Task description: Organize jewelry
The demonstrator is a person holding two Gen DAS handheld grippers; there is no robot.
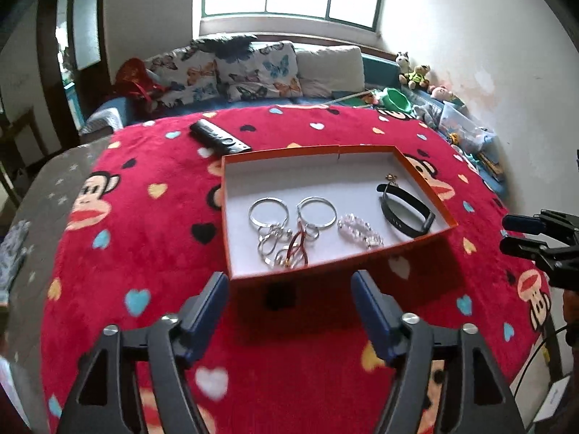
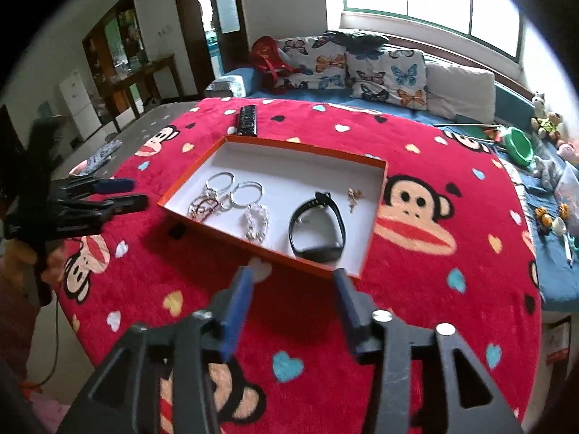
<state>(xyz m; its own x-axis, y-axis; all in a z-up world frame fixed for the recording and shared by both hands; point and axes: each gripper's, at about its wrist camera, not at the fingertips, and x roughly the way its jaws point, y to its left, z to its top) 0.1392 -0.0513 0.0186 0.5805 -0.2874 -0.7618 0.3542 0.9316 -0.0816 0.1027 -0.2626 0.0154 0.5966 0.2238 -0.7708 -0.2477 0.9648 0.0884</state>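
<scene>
An orange box point(image 1: 278, 157) with a white inside lies on the red monkey-print blanket point(image 1: 144, 224). In it are two silver bangles point(image 1: 268, 213), a tangle of small rings with a red cord point(image 1: 286, 249), a clear bead bracelet point(image 1: 360, 231), a black wristband point(image 1: 407, 209) and a small gold charm point(image 1: 392, 179). My left gripper point(image 1: 289, 282) hovers open just before the box's near wall, with nothing between its fingers. My right gripper point(image 2: 294, 278) is open and empty too, at the near edge by the wristband point(image 2: 318, 228). Each gripper shows in the other's view: the right gripper point(image 1: 506, 233), the left gripper point(image 2: 139, 192).
A black remote point(image 1: 219, 137) lies on the blanket behind the box. Beyond the table stands a sofa with butterfly cushions point(image 1: 260, 72). Toys and a green bowl point(image 2: 519, 146) clutter the sofa's right end. A grey cloth point(image 1: 39, 195) covers the surface to the left.
</scene>
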